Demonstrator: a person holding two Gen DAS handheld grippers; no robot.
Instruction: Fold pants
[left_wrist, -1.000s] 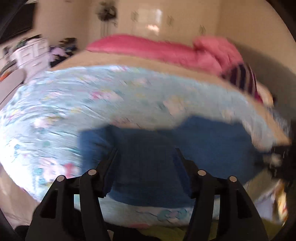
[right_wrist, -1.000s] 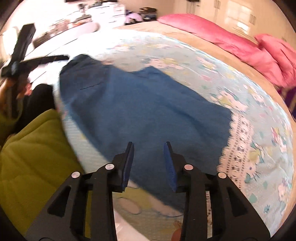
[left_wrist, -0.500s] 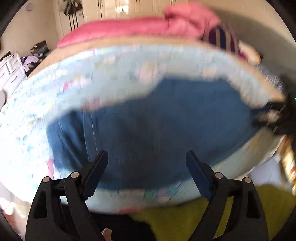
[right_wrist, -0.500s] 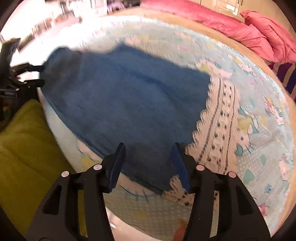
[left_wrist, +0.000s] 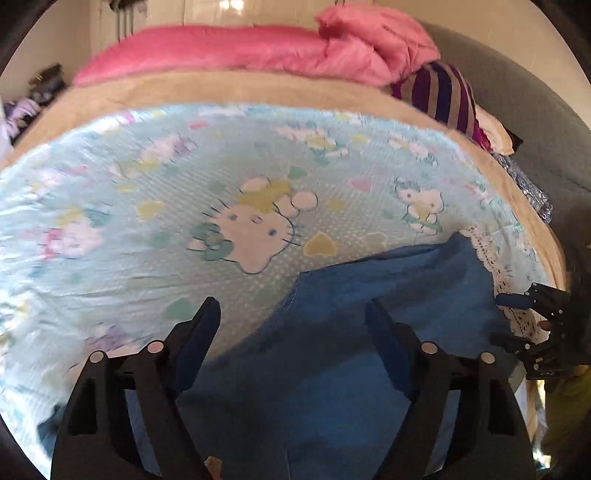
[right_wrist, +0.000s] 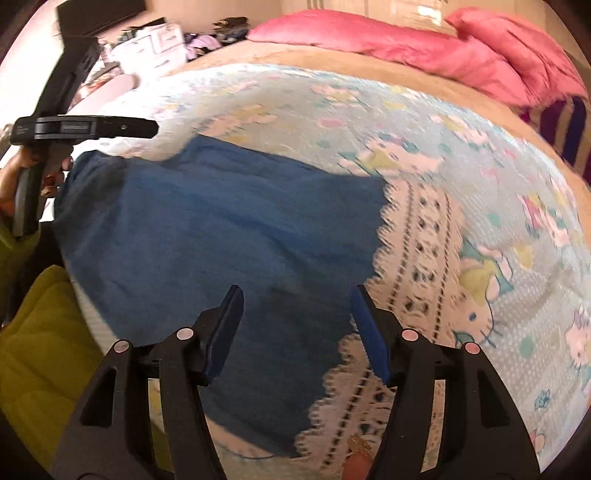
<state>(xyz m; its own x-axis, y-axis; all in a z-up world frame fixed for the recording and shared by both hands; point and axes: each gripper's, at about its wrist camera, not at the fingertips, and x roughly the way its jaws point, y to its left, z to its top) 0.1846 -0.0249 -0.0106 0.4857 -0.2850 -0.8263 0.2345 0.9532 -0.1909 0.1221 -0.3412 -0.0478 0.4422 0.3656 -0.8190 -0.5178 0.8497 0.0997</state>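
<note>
Blue pants (left_wrist: 351, 332) are lying flat on the sheet (left_wrist: 147, 206) near the bed's near edge, filling the lower centre and lower right of the left wrist view. In the right wrist view the pants (right_wrist: 221, 236) are spreading across the left and centre of the frame, their right edge lying against a white lace band (right_wrist: 417, 258) of the sheet (right_wrist: 517, 206). The left gripper (left_wrist: 291, 325) is hovering at the bottom of its frame with jaws spread wide and nothing between them, the left finger over the sheet and the right over the pants. The right gripper (right_wrist: 295, 317) is sitting at the bottom centre of its frame, jaws also wide and gripping nothing, both fingers over the pants' lower right part beside the lace. The left gripper (right_wrist: 85, 127) is also showing at upper left of the right wrist view, at the pants' far corner; the right gripper (left_wrist: 532, 321) is showing at the right edge of the left wrist view. Pink pillows (left_wrist: 258, 48) are lying across the top of the frame, with a striped cushion (left_wrist: 443, 96) at upper right. A green cloth (right_wrist: 40, 332) is showing at lower left of the right wrist view.
</note>
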